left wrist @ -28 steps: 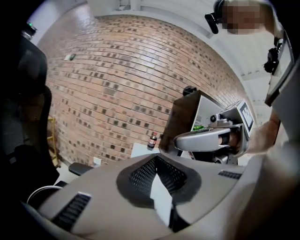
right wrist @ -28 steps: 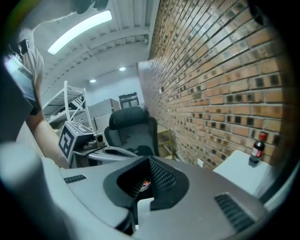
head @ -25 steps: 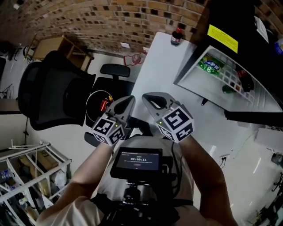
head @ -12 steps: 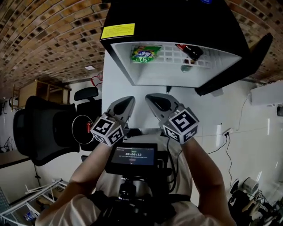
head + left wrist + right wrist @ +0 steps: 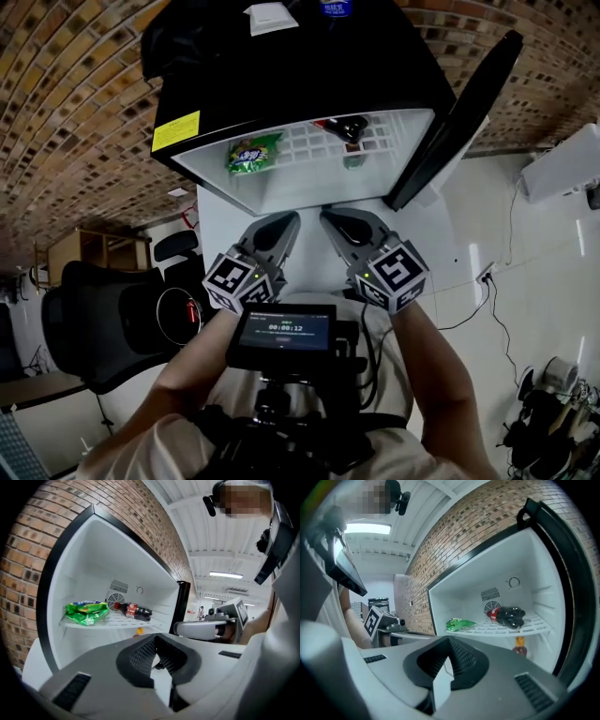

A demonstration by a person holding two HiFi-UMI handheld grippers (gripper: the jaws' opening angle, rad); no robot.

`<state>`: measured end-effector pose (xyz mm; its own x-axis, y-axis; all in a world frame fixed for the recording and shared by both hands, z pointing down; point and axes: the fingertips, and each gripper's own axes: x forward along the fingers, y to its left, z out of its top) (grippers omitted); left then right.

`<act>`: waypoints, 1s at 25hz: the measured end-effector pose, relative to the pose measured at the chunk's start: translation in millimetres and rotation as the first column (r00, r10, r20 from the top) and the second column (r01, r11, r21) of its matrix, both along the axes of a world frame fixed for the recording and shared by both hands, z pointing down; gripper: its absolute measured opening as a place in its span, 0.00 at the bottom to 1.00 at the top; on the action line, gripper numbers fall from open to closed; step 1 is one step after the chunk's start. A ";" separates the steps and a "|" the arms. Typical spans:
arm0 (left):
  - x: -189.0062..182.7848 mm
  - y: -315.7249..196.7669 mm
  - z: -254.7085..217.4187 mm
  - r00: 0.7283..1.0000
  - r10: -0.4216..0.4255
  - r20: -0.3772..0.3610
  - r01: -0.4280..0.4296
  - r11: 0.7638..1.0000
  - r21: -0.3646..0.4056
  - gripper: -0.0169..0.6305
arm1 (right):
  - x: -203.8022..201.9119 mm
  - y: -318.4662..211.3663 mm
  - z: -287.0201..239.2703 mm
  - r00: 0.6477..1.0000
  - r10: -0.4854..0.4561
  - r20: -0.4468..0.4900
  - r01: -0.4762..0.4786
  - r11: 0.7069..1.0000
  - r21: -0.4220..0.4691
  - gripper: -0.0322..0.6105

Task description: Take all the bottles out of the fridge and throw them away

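Both claws hang just in front of the open fridge (image 5: 478,573), well short of its shelf (image 5: 497,629), and neither has anything in it. The left gripper (image 5: 158,663) and the right gripper (image 5: 445,660) each have their jaws pressed together, tip to tip. Inside, a dark cola bottle (image 5: 506,615) lies on its side towards the back of the fridge's wire shelf. A green snack bag (image 5: 459,624) lies on the same shelf, nearer the hinge-free side. A smaller bottle with an orange top (image 5: 519,646) stands in the fridge's lower space, right under that shelf. My worry is the cola bottle: it is round and lying flat on wire, so I'd expect it to roll if shut jaws prod it, perhaps off the front of the fridge. The jaws have to open before they reach it, and a grip on the smooth belly could slip. The lower bottle looks cramped under the shelf and could tip if caught on the cap. The fridge door (image 5: 450,122) also stands close by the right gripper's way in.
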<state>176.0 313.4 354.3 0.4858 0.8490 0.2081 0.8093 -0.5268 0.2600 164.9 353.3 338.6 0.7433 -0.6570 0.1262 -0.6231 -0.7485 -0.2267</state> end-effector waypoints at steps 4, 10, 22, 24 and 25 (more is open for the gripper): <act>-0.6 12.9 -5.8 0.999 0.036 -0.017 -0.036 0.999 0.003 0.03 | -0.5 19.7 -1.9 0.999 0.036 -0.019 -0.036 0.999 0.006 0.05; -11.8 30.8 -9.9 0.997 0.080 -0.023 -0.080 0.997 -0.003 0.03 | 1.6 34.4 -8.0 0.997 0.064 -0.039 -0.064 0.998 0.008 0.05; -16.7 1.4 -5.3 0.998 0.053 -0.031 -0.053 0.999 -0.003 0.06 | 5.7 1.5 -10.7 0.999 -0.009 -0.048 0.010 1.000 0.006 0.05; -16.2 -4.0 -5.0 0.999 0.040 -0.016 -0.040 0.999 0.002 0.05 | 7.1 -3.5 -9.8 0.999 -0.016 -0.046 0.016 1.000 0.007 0.05; -15.7 -6.0 -5.4 0.999 0.035 -0.011 -0.035 0.999 0.000 0.05 | 7.7 -5.0 -9.3 0.999 -0.017 -0.045 0.017 1.000 0.007 0.05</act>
